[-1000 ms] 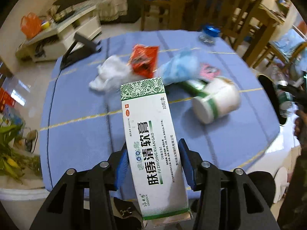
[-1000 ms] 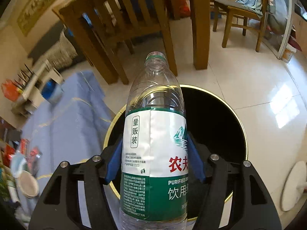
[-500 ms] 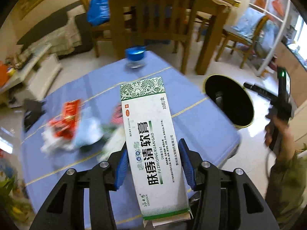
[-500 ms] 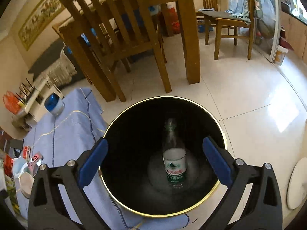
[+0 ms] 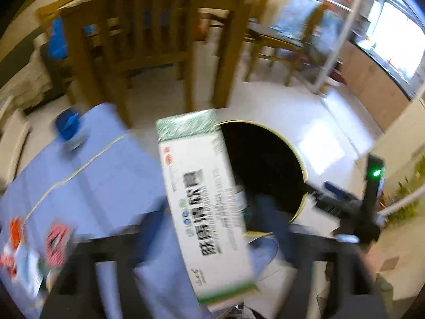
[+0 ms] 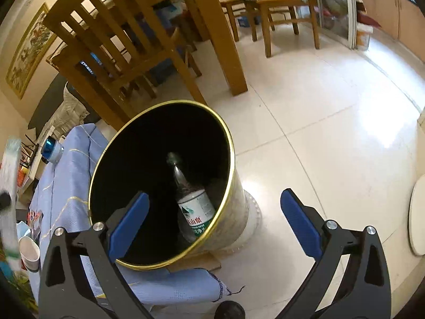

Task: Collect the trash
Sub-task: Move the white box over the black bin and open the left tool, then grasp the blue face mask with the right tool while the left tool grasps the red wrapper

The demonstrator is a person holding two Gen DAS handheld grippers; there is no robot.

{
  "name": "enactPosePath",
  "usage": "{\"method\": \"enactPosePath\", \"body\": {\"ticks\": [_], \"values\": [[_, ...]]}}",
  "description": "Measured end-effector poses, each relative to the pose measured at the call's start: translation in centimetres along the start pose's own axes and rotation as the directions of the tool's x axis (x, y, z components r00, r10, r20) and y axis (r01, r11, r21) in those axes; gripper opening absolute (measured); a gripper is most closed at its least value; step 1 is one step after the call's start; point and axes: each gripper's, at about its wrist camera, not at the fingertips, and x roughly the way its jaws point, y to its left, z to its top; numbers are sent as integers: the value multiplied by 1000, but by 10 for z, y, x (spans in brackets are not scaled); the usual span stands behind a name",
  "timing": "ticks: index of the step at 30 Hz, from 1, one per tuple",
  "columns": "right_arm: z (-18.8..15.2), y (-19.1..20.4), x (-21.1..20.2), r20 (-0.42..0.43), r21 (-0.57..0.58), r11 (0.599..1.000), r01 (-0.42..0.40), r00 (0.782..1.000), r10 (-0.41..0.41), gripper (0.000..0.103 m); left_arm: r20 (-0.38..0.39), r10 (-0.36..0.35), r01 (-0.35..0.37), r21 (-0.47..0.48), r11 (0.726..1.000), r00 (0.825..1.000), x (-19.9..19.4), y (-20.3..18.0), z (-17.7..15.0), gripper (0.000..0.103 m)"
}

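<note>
A white and green ointment box sits tilted between the blurred blue pads of my left gripper, whose jaws look wider than the box. Just beyond it is the black bin with a gold rim. My right gripper is open and empty above the same bin. A clear water bottle with a green label stands inside the bin. The box also shows at the left edge of the right wrist view.
The blue-clothed table holds a blue-lidded jar, red wrappers and a white cup. Wooden chairs and a table leg stand behind the bin. White tiled floor lies to the right.
My left gripper swung right to the bin and its jaws have spread from the box, which now tilts. My right gripper let go of the bottle, which dropped into the bin, then drew back.
</note>
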Motion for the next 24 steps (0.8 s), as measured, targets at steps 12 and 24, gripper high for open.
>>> {"method": "enactPosePath", "body": {"ticks": [12,24], "values": [[-16,42,-11,13,-92,995,-31,999,32,97,-5,86,-86,-4,996,996,-30,-3,-47,89],[-108,262,-62,-161,-566,756,-328,944,289,97,115,439,-403,-241,883,891,-218,163,-127,90]]}}
